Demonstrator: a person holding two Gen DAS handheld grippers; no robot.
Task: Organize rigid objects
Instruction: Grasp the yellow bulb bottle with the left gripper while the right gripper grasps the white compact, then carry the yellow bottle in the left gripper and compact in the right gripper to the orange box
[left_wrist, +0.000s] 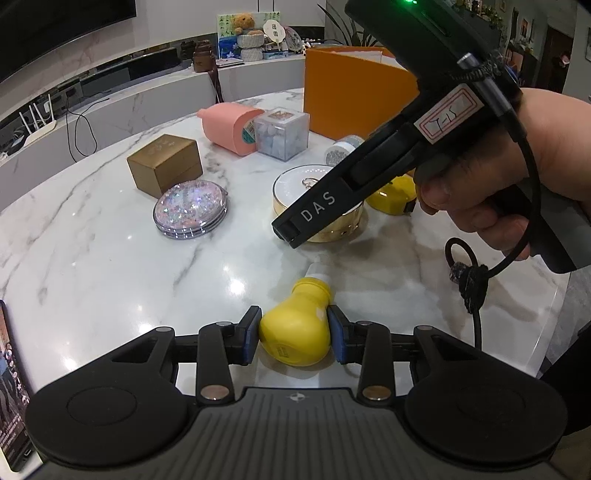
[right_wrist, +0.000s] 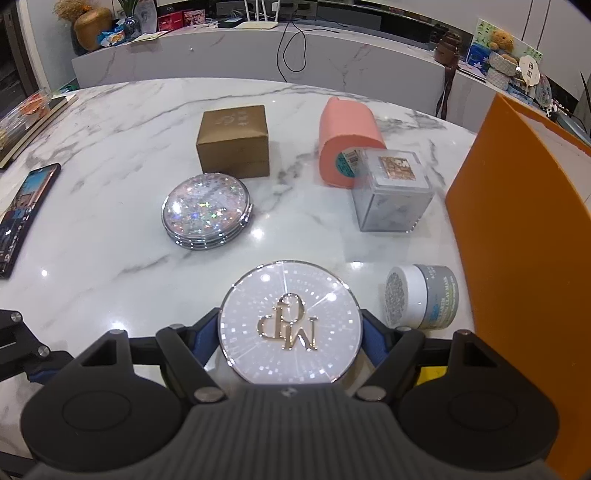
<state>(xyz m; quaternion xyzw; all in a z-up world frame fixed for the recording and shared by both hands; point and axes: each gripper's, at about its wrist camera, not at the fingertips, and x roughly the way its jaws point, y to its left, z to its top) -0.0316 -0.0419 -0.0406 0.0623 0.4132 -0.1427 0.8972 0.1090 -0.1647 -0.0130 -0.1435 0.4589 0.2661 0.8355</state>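
My left gripper (left_wrist: 294, 334) is clamped on the yellow bottle (left_wrist: 295, 334) lying at the near table edge. Right gripper (right_wrist: 290, 332) straddles the round gold tin (right_wrist: 290, 325) — can't tell if pads touch. Pick step. Next, I'd guess: lift toward the orange box (right_wrist: 517, 229).

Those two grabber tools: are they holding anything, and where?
The left gripper clamps the yellow bottle across its body. The right gripper straddles the round white tin at its sides; whether it presses cannot be told.

Bare marble table (right_wrist: 122, 155) left of the brown box (right_wrist: 233, 142); orange bin (right_wrist: 517, 236) walls the right.
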